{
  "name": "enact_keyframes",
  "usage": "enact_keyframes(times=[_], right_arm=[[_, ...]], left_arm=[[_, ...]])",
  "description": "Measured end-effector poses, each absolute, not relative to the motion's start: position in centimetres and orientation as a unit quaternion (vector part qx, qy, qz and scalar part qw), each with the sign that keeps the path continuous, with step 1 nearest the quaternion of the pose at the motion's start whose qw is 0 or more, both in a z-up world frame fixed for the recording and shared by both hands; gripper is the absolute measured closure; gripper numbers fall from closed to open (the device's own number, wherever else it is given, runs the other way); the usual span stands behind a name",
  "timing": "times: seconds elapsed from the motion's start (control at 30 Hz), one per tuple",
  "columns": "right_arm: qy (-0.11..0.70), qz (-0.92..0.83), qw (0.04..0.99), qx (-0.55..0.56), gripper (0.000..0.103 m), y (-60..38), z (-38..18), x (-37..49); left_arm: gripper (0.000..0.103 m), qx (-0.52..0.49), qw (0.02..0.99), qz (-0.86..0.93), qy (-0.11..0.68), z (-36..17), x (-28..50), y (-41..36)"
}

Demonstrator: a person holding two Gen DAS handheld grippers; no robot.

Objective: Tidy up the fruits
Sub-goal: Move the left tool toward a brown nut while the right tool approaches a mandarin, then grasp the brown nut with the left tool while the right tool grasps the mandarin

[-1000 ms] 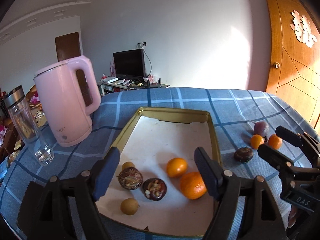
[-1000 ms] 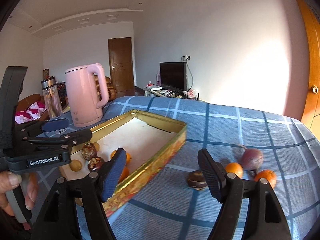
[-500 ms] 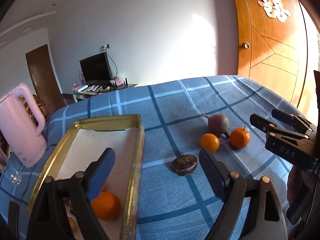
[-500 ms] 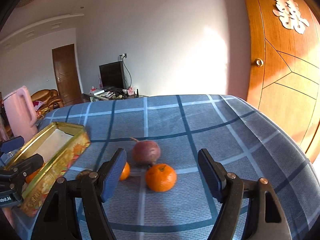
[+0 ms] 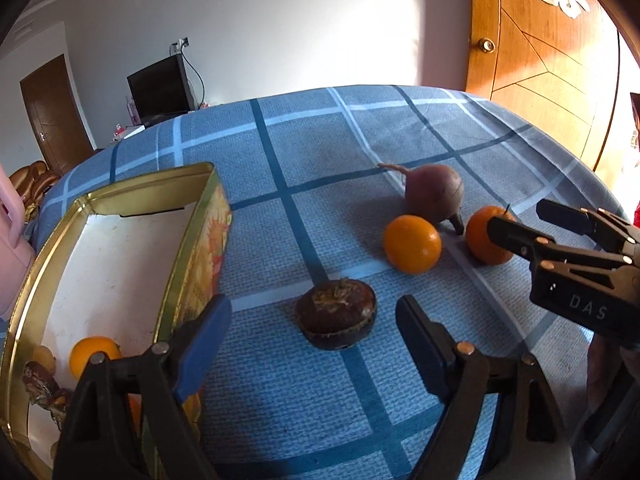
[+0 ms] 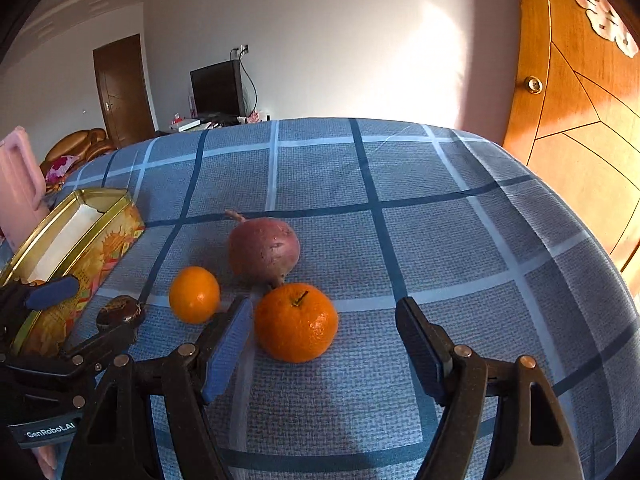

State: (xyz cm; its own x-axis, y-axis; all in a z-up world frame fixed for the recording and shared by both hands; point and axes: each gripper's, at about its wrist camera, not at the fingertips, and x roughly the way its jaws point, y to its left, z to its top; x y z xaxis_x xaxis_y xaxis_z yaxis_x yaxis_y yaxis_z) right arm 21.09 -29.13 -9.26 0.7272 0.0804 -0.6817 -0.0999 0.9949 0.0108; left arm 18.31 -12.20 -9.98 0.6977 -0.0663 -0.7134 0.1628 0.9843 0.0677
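Right tongs (image 6: 324, 344) agape around stem-up tangerine (image 6: 296, 322)

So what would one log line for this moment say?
left claw: open, at dark fruit | right claw: open, at orange | tin: partly filled

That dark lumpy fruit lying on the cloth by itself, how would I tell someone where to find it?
Start at the gold tin on the blue checked cloth. Just to its right, apart from the tin, lies the dark fruit, in front of the open left gripper. Unlike the two oranges and the reddish root behind it, it is brown, squat and rough-topped.
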Motion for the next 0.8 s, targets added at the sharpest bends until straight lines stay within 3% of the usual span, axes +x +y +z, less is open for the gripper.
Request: enact_keyframes(times=[0.4, 0.57, 0.8], right_arm=[[0.403, 0.066, 0.913, -0.017, 0.037, -28.6, -10.3, 22.3], [0.417, 0.083, 0.905, -0.012, 0.052, -28.5, -10.8, 22.7], [0.415, 0.076, 0.906, -0.023, 0.052, -28.2, -10.7, 22.6]], left_arm=[[0.024, 0.068, 0.916, -0.075, 0.389, -10.2, 18.7, -12.7], [0.024, 0.068, 0.916, -0.077, 0.389, -10.2, 19.1, -12.7], [0.031, 0.053, 0.921, -0.086, 0.377, -9.8, 18.9, -12.3]])
